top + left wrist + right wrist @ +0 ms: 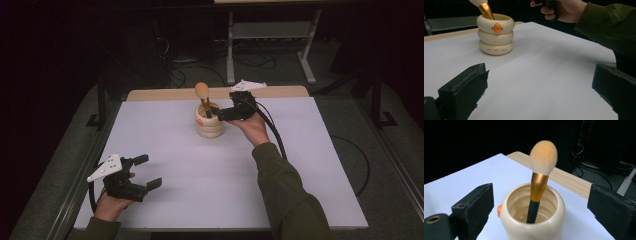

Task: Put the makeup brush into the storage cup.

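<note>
Nearest the person, the left claw (142, 172) rests low on the white counter (210, 200), well short of the cream holder (209, 121) and off to its left, jaws spread wide and empty. The holder, a stack of 3 rounded rings with an orange mark on its side, stands toward the counter's far edge. Just beside it on the right, the right claw (220, 114) sits at rim height, jaws wide apart on either side of the holder's mouth and gripping nothing. A makeup brush (539, 183) stands inside the holder (black handle down, gold ferrule and pale orange bristles up), leaning slightly against the rim. Risk, as a judgement: if the jaws close from this height they may catch the rim rather than the slim handle, tipping or dragging the holder; nothing braces its base.
</note>
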Demonstrator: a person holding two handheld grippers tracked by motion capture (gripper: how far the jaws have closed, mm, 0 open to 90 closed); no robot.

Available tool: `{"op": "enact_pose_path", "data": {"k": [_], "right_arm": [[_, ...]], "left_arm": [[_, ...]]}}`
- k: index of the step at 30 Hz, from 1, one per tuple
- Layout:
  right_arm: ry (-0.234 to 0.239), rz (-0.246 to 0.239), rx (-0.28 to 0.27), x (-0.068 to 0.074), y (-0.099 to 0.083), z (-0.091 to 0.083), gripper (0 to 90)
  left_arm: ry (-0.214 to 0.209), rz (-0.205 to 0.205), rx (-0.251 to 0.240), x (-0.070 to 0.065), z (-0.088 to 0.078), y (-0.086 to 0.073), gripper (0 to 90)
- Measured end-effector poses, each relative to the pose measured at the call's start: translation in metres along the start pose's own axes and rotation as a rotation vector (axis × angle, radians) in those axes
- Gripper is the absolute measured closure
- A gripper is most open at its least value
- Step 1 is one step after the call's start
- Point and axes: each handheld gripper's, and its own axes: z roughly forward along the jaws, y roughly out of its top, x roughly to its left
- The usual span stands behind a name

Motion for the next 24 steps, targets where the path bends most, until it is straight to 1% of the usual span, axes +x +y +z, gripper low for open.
{"op": "enact_pose_path", "data": {"k": [3,5,9,12,13,17,21,24], "right_arm": [[0.005,-0.009,0.006,-0.002,-0.003,-0.006,5.1],[0.004,-0.013,0.012,-0.002,-0.006,-0.012,4.6],[0.016,-0.011,0.018,-0.004,-0.012,-0.022,2.7],[0.014,-0.026,0.033,-0.006,-0.014,-0.029,1.6],[0.009,-0.034,0.027,-0.007,-0.014,-0.032,1.6],[0.019,-0.034,0.012,-0.007,-0.018,-0.045,1.3],[0.010,-0.035,-0.001,-0.007,-0.025,-0.057,1.3],[0.009,-0.035,0.003,-0.007,-0.032,-0.065,0.8]], "left_arm": [[-0.003,0.006,0.013,0.000,0.001,0.000,0.0],[-0.007,0.004,0.011,0.000,0.002,0.000,0.0],[-0.007,0.007,0.010,0.001,0.002,-0.001,0.0],[-0.005,0.004,0.009,0.001,0.002,-0.001,0.0],[-0.007,0.005,0.008,0.001,0.002,0.000,0.0],[-0.005,0.006,0.011,0.001,0.003,-0.001,0.0],[-0.002,0.002,0.006,0.001,0.002,-0.001,0.0],[-0.001,0.001,0.009,0.001,0.002,-0.001,0.0]]}}
